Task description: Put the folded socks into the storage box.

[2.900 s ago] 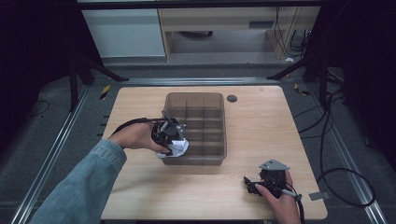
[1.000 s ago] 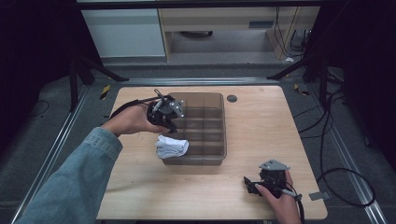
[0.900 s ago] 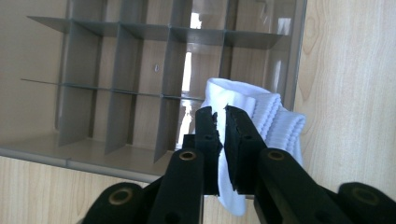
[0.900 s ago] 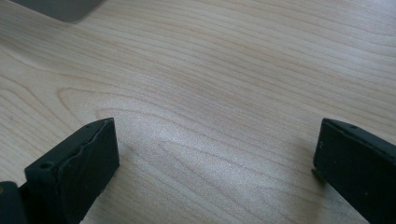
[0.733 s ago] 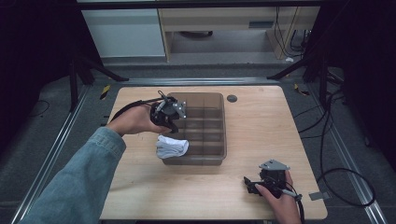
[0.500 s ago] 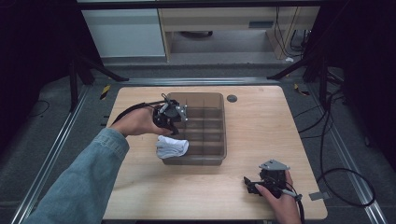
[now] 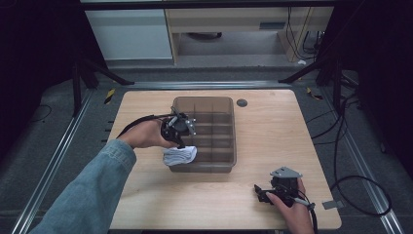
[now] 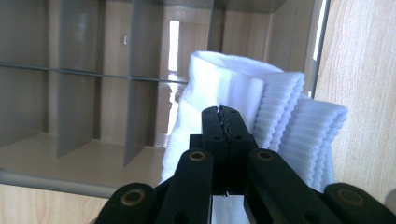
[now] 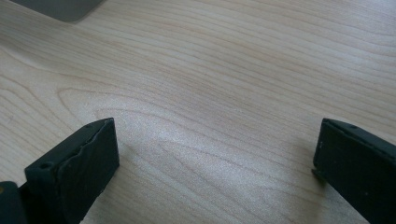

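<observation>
My left gripper (image 8: 223, 112) has jaws pressed together on nothing, hovering at the left wall of the divided organizer box (image 7: 226, 105), just above the white rolled sock (image 7: 179, 155). The sock sits in the box's near-left corner compartment, bulging over the rim. My right gripper (image 7: 263, 194) rests near the table's (image 7: 272, 122) near-right corner, jaws wide apart over bare wood.
</observation>
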A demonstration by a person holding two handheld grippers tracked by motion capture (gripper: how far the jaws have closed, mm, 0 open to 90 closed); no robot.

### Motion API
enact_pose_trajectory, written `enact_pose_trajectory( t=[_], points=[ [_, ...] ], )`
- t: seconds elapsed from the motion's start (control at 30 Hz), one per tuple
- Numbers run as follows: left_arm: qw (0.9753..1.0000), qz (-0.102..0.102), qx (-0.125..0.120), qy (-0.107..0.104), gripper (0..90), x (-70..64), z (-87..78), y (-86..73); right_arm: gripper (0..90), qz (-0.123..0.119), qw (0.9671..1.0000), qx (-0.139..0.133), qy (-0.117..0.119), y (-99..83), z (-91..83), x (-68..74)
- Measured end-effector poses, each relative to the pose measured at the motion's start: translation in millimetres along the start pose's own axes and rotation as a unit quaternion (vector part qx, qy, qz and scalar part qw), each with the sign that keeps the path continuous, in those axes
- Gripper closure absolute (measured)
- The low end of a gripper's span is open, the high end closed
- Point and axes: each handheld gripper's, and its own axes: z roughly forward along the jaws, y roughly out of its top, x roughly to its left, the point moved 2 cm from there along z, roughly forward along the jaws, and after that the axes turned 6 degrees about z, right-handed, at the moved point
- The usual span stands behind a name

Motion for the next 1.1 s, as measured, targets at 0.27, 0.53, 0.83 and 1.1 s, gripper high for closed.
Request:
enact_pose_trajectory(
  t=[0.27, 0.53, 0.83, 1.1],
  points=[
    [0.9999, 0.006, 0.013, -0.007, 89.5, -3.2, 10.2, -3.3, 0.3, 0.0, 1.0, 0.0, 0.0, 0.0, 0.0, 0.0],
    [1.0, 0.001, -0.002, -0.008, 89.2, -4.1, 1.2, -6.8, 0.3, 0.0, 1.0, 0.0, 0.0, 0.0, 0.0, 0.0],
    [0.9997, 0.0, 0.019, -0.016, 89.4, -8.8, 20.0, -9.5, 0.3, 0.0, 1.0, 0.0, 0.0, 0.0, 0.0, 0.0],
    [0.9993, -0.012, 0.024, -0.024, 89.5, -10.8, 36.9, -13.1, 0.3, 0.001, 1.0, 0.0, 0.001, 0.1, 0.1, 0.0]
  ],
)
